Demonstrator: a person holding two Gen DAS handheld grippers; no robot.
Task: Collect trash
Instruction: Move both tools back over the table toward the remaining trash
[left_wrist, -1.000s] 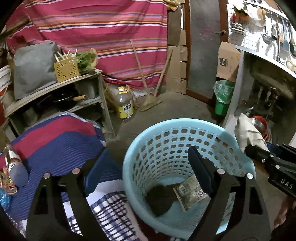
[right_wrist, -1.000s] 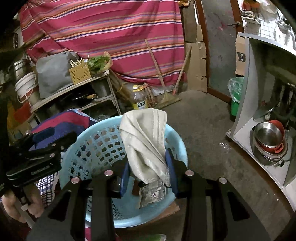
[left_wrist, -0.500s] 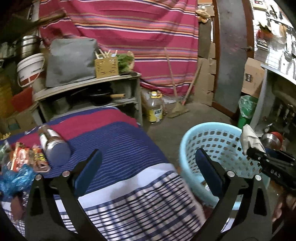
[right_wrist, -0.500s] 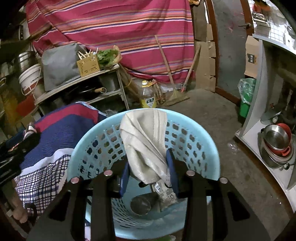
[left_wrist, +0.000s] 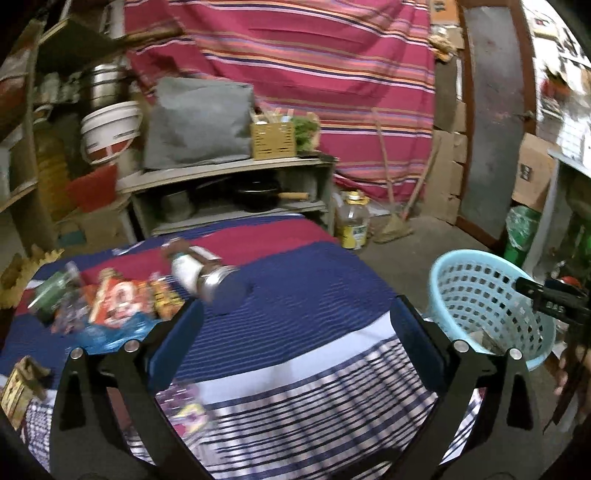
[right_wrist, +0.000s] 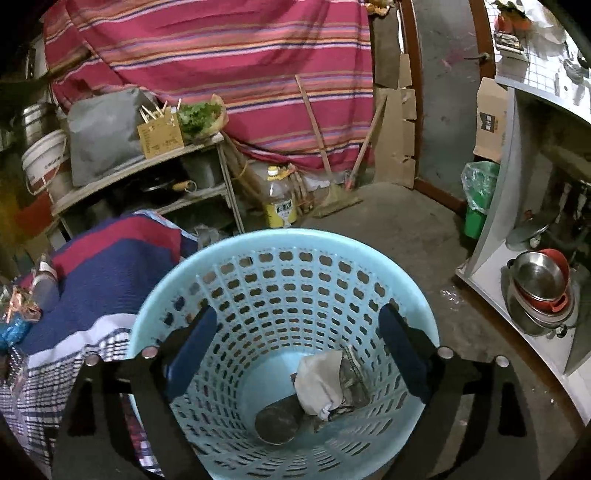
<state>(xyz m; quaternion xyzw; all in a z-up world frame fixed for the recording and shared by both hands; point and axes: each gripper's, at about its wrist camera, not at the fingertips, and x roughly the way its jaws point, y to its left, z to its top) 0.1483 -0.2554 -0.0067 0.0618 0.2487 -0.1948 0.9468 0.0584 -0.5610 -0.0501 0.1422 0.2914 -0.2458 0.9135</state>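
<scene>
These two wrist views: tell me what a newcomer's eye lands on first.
The light blue perforated basket fills the right wrist view, with a crumpled white cloth lying at its bottom below the right gripper, whose jaws are opening with nothing between them. Behind everything hangs a red striped curtain. In the left wrist view, bright snack wrappers litter the blue-and-red striped tablecloth, left of centre.

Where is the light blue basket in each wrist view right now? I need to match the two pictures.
Left wrist view: the light blue basket sits at the right edge, on the floor beside the striped cloth.
Right wrist view: the basket fills the lower centre, seen from above, with trash at its bottom.
Shared landmark: the yellow-labelled oil bottle on the floor.
</scene>
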